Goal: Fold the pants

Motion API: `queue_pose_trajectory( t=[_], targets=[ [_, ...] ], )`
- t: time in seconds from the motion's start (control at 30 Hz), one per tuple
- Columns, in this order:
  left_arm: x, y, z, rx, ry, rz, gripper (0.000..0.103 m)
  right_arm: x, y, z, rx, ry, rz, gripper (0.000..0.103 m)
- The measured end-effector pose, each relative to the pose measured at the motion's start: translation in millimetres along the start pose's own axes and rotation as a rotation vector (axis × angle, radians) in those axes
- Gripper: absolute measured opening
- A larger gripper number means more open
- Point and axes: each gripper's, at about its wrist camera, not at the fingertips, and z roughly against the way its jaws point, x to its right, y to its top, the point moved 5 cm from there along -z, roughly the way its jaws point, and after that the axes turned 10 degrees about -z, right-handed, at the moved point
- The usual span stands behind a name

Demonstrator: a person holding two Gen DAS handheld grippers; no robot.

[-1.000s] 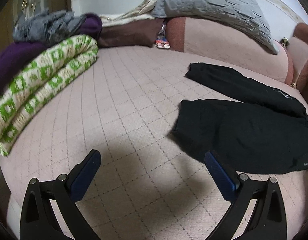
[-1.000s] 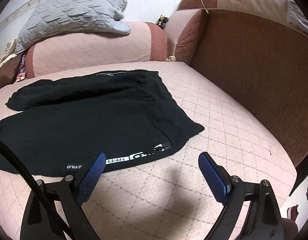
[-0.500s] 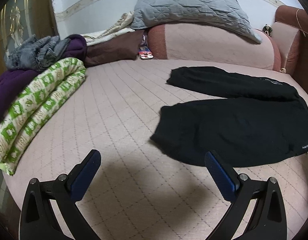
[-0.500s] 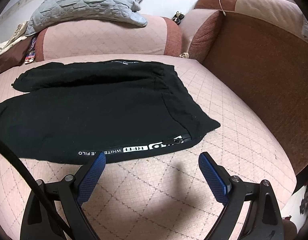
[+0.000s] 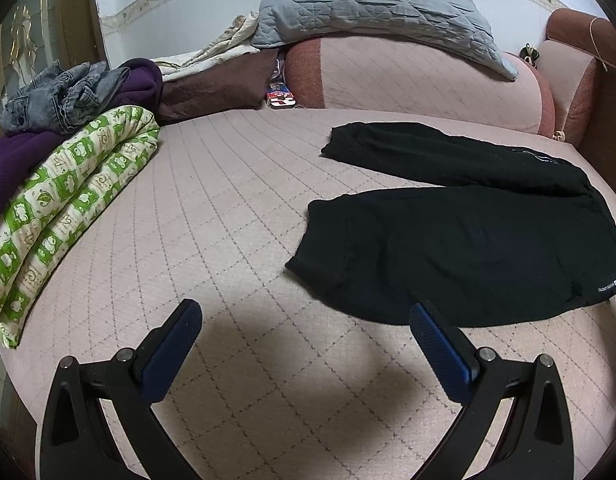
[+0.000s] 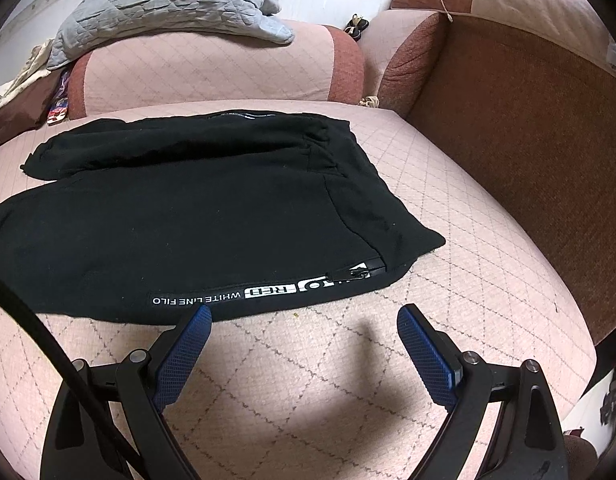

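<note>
Black pants (image 5: pixel 468 248) lie flat on the pink quilted bed, legs spread apart and pointing left, waist to the right. They also show in the right wrist view (image 6: pixel 195 216), with a white-lettered side stripe (image 6: pixel 259 294) along the near edge. My left gripper (image 5: pixel 303 320) is open and empty, above the bed just in front of the near leg's cuff. My right gripper (image 6: pixel 303 320) is open and empty, just in front of the near edge by the waist.
A green-patterned folded blanket (image 5: pixel 67 200), purple cloth (image 5: pixel 11 168) and grey jeans (image 5: pixel 59 96) lie at the left. A grey pillow (image 5: pixel 380 8) rests on the pink bolster (image 5: pixel 428 80). A brown headboard (image 6: pixel 528 140) rises at the right.
Both grippers have pulled back and turned a little, so more of the pants shows. The pants have not moved. Both grippers stay open.
</note>
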Motion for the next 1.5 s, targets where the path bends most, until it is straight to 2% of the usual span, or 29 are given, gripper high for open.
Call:
queue_pose_trajectory(
  t=[0.53, 0.93, 1.07, 1.17, 1.27, 1.4, 1.5],
  targets=[
    [-12, -10, -14, -0.076, -0.073, 0.099, 0.103, -2, -3, -2, -0.009, -0.007, 0.005, 0.096],
    [-10, -10, -15, -0.079, -0.077, 0.093, 0.103, -3, -4, -3, -0.013, -0.009, 0.010, 0.096],
    [-15, -7, -13, -0.068, -0.106, 0.113, 0.103, -2, -3, -4, -0.018, 0.004, 0.004, 0.096],
    [-34, 2, -9, -0.045, -0.163, 0.196, 0.103, 14, 9, 3, -0.021, 0.037, -0.068, 0.096],
    [-54, 13, -15, -0.058, -0.206, 0.269, 0.103, 42, 28, 10, -0.021, 0.063, -0.170, 0.096],
    [-56, 24, -40, -0.122, -0.289, 0.286, 0.103, 78, 41, 7, -0.065, 0.083, -0.297, 0.096],
    [-37, 25, -70, -0.218, -0.363, 0.257, 0.103, 102, 43, 0, -0.105, 0.086, -0.389, 0.096]
  ],
)
